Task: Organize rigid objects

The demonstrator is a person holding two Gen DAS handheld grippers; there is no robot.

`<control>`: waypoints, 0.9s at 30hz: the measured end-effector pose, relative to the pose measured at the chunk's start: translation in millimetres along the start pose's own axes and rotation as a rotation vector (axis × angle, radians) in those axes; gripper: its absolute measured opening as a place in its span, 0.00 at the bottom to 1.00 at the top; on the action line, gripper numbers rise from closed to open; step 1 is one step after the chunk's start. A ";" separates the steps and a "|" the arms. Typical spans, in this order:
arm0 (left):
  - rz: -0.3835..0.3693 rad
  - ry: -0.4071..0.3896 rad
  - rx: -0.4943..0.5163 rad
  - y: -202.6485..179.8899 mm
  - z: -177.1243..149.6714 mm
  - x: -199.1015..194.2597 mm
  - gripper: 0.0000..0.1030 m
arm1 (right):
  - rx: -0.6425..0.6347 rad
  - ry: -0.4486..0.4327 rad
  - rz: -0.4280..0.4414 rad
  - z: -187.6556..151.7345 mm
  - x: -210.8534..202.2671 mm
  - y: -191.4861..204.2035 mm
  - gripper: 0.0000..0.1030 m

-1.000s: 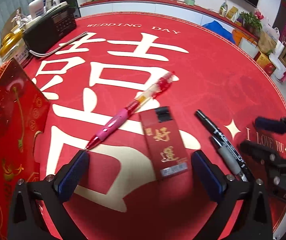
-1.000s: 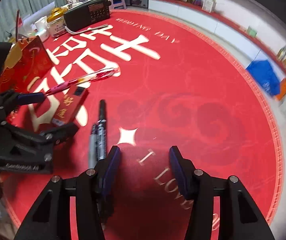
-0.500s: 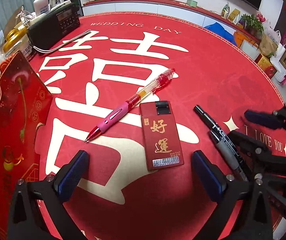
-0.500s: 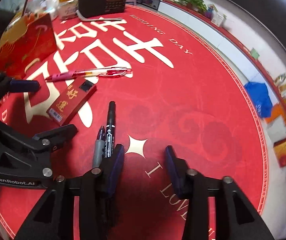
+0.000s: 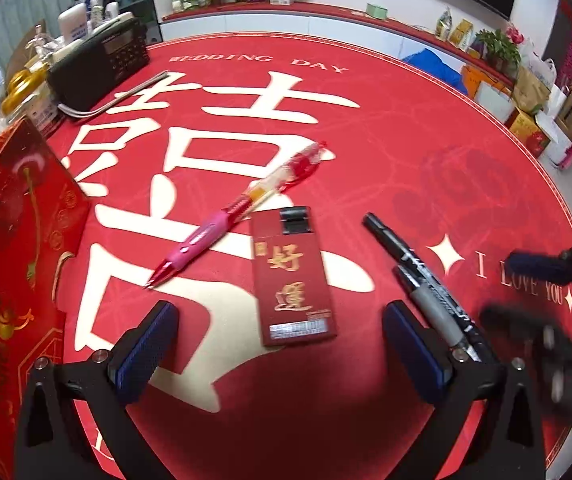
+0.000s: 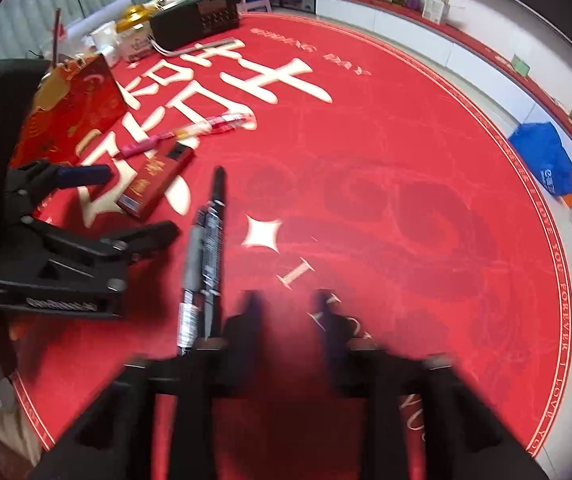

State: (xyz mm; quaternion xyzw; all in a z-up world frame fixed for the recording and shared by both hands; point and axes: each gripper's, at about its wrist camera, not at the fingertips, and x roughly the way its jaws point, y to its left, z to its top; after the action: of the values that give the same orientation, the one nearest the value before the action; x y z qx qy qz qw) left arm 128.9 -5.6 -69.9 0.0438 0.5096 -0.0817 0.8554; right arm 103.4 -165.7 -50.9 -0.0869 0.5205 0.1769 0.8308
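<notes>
Your left gripper (image 5: 277,344) is spread wide above the red worktop (image 5: 426,152), and the red box (image 5: 292,276) lies flat between its fingers, not touched. Your right gripper (image 6: 288,320) has just been opening and holds nothing; the black marker (image 6: 213,232) and grey pen (image 6: 190,264) lie together just beside its left finger. The pink pen (image 5: 233,216) lies near the box.

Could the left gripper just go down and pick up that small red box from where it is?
Probably yes. The left gripper is open, and the small red box lies flat just ahead between its fingers, nothing on top. The pink pen and two markers lie clear to either side.
</notes>
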 end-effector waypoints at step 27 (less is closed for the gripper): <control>-0.012 -0.026 -0.100 41.7 -19.2 -19.0 1.00 | 0.009 0.050 -0.103 5.1 15.0 85.8 0.54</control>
State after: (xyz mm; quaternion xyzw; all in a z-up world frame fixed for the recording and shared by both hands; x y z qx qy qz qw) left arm 111.1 40.2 -62.7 -0.0030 0.5022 -0.0620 0.8625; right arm 80.6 -81.8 -58.6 -0.1145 0.5368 0.1293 0.8258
